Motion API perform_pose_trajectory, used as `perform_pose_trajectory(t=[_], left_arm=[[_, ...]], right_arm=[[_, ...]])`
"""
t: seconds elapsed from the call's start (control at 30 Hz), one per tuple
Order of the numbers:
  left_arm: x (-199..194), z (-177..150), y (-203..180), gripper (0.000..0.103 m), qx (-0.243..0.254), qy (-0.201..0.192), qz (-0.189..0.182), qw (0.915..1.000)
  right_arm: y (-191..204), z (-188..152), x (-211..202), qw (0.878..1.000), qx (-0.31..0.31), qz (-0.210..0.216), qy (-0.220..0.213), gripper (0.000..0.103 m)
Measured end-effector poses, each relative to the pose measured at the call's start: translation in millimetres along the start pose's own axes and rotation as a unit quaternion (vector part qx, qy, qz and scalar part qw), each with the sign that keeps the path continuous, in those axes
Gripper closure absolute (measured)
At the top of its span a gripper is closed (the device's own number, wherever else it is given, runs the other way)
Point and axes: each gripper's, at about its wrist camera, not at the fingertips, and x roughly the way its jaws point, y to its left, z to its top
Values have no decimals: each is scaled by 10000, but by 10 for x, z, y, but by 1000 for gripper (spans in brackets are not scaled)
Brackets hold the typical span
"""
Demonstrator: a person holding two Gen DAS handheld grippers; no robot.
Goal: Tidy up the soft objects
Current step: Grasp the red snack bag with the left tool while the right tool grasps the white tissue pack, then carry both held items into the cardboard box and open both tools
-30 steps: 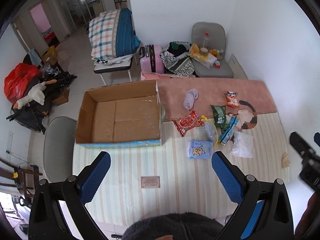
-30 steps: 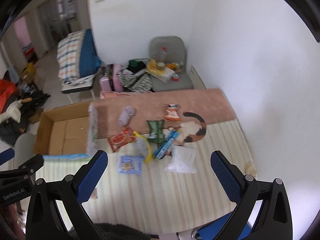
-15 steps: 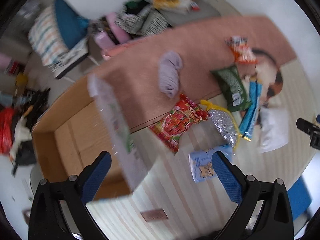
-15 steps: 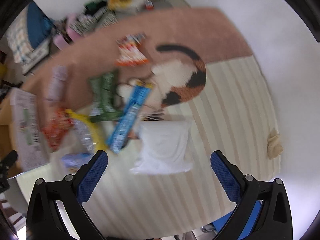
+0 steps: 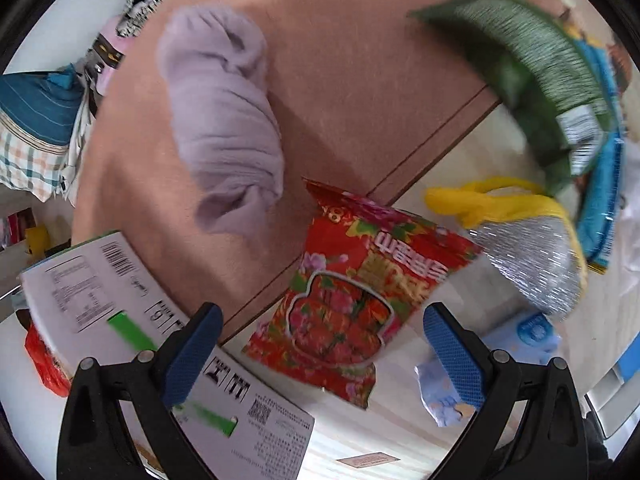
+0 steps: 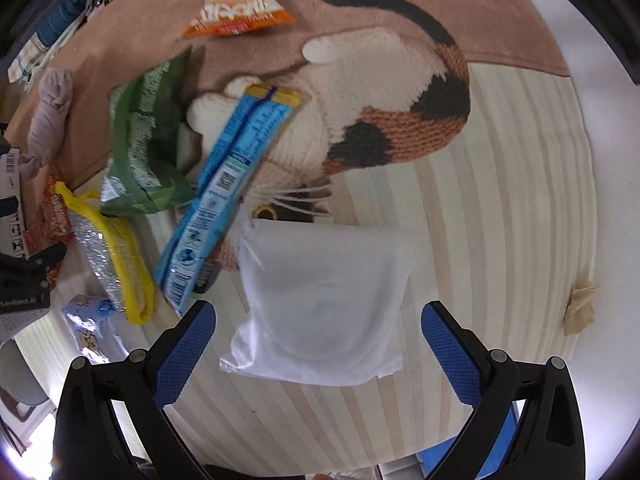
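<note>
My left gripper is open, its jaws on either side of a red snack bag just below it. A rolled lilac cloth lies beyond on the pink mat. A silver and yellow pouch and a light blue packet lie to the right. My right gripper is open over a white soft bag. A blue packet, a green bag and an orange bag lie beyond it, partly on a knitted cat.
The cardboard box's printed side wall stands close at the lower left of the left gripper. A small beige scrap lies near the striped mat's right edge. Clothes and chairs sit past the pink mat's far edge.
Both grippers have dropped down and forward toward the items. The left one closed in on the red snack bag, the right one on the white bag. Both stayed open.
</note>
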Motion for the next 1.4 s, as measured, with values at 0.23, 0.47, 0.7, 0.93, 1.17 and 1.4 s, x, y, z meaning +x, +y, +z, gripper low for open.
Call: perform_pose_trajectory(t=[0.23,0.47,0.7,0.93,1.17,1.4], left_arm=[[119,0,63,56,-369,78,-714,9967],[-70,-462,207,59,-1179,-219,-1074,9870],[-545,-1390,553,60,-2220,-959,-1775,9539],[-1046,-2243,1672,60,-3107,-1556,-1875,9188],[-715,-2398,2823,60,-3689,-1213,-1824,9033],[1,-2135,3338,60,-3682,-714,-2119,9024]], right_arm=[[-152,118,486,9989,151,258,373,19],[-289,-59,502,9976,458,515,29,39],[138,-491,-42,9933,54,965,-627,40],[1599,-710,-921,9715,-995,1712,-1307,40],[3292,-443,-1286,9663,-1559,1612,-1264,40],[4645,-116,-1143,9747,-1820,867,-965,40]])
